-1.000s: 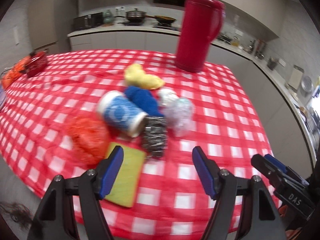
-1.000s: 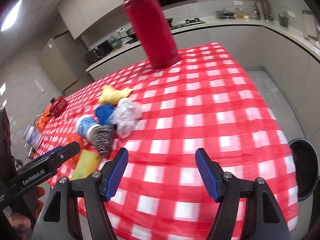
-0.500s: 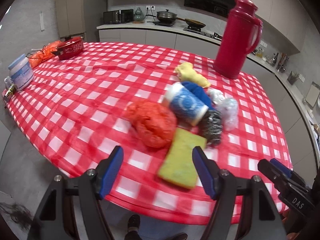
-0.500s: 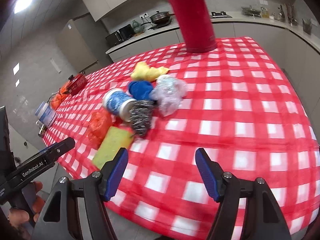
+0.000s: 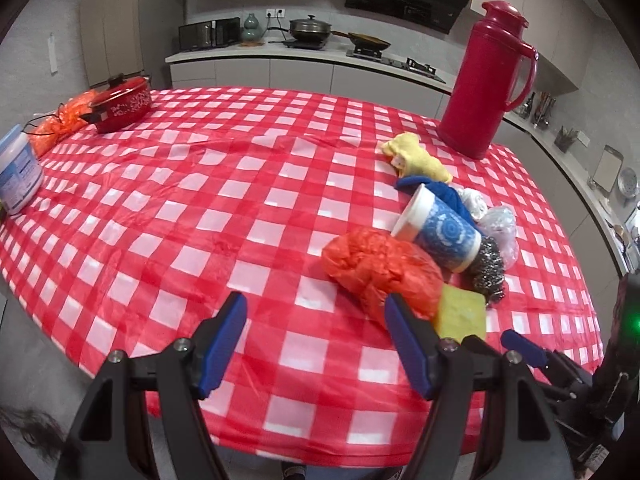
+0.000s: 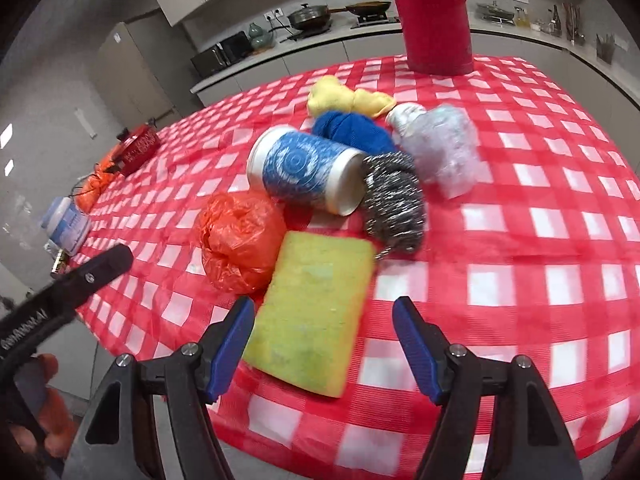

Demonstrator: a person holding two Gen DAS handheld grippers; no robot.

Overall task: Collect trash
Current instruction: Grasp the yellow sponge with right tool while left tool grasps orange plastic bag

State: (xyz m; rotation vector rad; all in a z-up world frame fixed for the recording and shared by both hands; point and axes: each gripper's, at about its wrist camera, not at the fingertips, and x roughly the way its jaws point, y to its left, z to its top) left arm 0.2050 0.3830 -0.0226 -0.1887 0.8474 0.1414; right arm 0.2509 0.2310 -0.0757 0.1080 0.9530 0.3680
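Left gripper: jaws wide, empty. Right gripper: jaws wide, empty (yellow rectangular sponge lies ahead, beside crumpled orange plastic bag) on red-checked tablecloth.

Clustered trash pile on tablecloth

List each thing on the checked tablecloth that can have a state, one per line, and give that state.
Left gripper: open, empty.
Right gripper: open, nothing gripped.
Paper cup: lying on its side.
Orange plastic bag: crumpled into a ball.
Yellow sponge: lying flat.
Steel scourer: lying against the cup's mouth.
Red thermos: upright, lid on.
Red pot: lid on.
White jar: upright.
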